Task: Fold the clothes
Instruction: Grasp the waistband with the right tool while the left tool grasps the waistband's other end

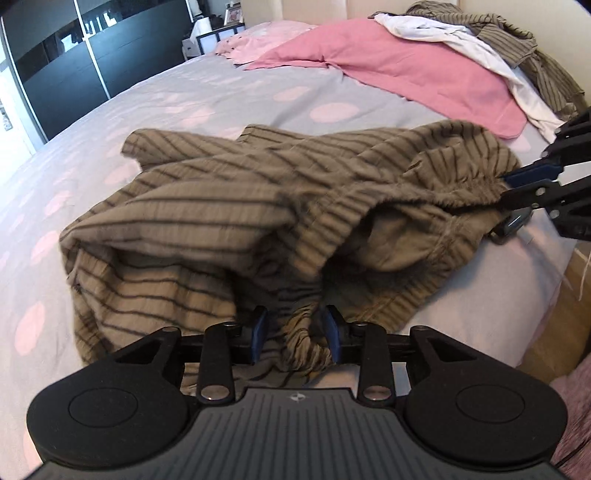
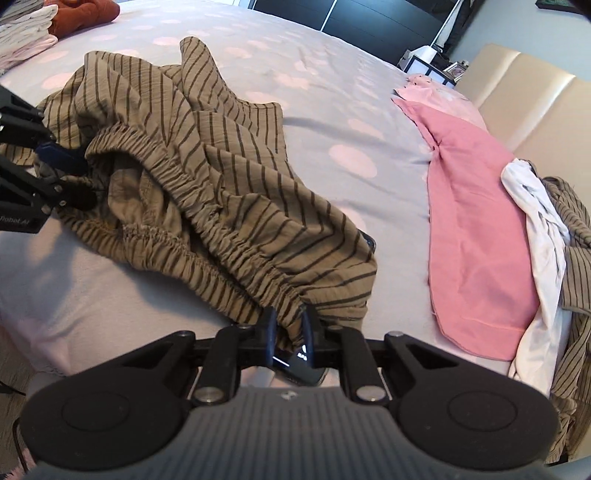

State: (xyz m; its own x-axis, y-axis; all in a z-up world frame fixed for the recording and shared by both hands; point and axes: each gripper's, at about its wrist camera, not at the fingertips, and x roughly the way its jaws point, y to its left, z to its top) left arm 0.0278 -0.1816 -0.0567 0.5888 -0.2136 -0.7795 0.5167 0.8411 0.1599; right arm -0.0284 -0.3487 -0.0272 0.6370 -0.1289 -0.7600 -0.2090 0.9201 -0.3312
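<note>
Both of the tools I am holding are pinching the same garment. Left hand-held gripper point(image 1: 295, 334) is sitting at the bottom centre of the left wrist view, its blue-padded fingers point(image 1: 259, 328) closing on a gathered bunch of the striped olive trousers point(image 1: 229, 206); the fabric is filling the gap, though the body of the tool is cutting off the lower part of the pinch. Right hand-held gripper point(image 2: 290, 328) is doing likewise at the bottom centre of its own view, clamping the elastic waistband point(image 2: 229, 251) where it is running down into the fingers. Something dark and glossy with a small white mark is showing under those fingers, and I am not able to tell what it is.

The trousers are lying crumpled across the middle of both frames on the bed point(image 1: 207, 96), whose pale cover is carrying pink dots. Folds are hiding how the legs are arranged, and the fabric in the left view is blurring.

At the upper right of each view a pink cloth point(image 1: 406, 70) is lying flat, with a white garment point(image 1: 461, 40) and another striped garment point(image 1: 517, 37) overlapping its far edge, partly cut off by the frame. At the upper left of the right wrist view a folded pile point(image 2: 29, 33) and a rust-coloured item point(image 2: 88, 13) are only partly showing.
</note>
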